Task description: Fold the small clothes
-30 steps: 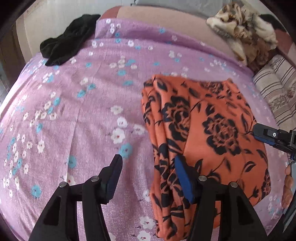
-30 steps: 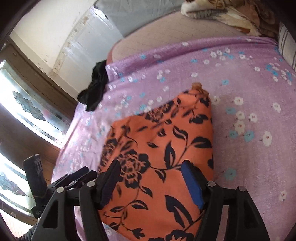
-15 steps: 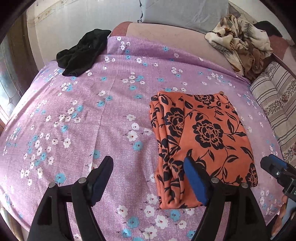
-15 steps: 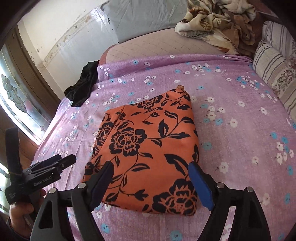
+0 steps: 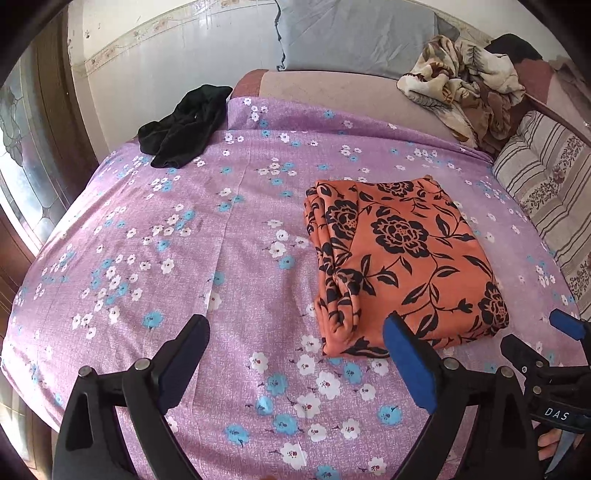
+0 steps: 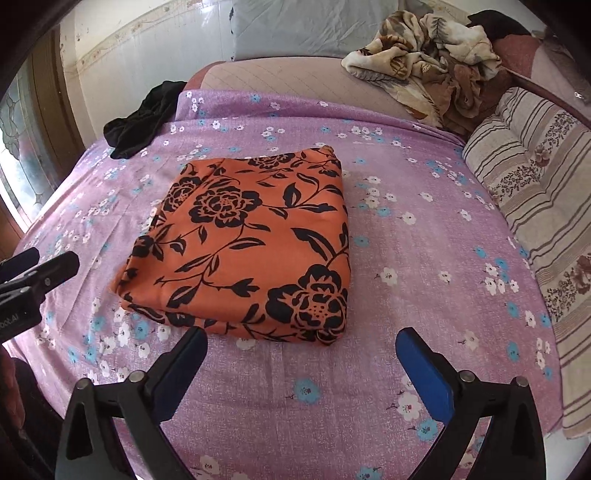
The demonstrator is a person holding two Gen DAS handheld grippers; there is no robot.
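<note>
An orange garment with black flowers (image 5: 402,258) lies folded into a flat rectangle on the purple flowered bedsheet (image 5: 184,240); it also shows in the right wrist view (image 6: 251,247). My left gripper (image 5: 295,343) is open and empty, held back above the near edge of the bed, left of the garment's near corner. My right gripper (image 6: 301,354) is open and empty, just short of the garment's near edge. Each gripper shows at the edge of the other's view: the right one (image 5: 546,350) and the left one (image 6: 33,273).
A crumpled black garment (image 5: 184,125) lies at the far left corner of the sheet. A beige flowered blanket (image 5: 465,85) is heaped at the far right. A striped cushion (image 6: 535,206) runs along the right side. A grey pillow (image 5: 351,33) leans on the wall.
Both grippers have pulled back and up from the folded garment, which now lies flat and free on the sheet. Both stay open.
</note>
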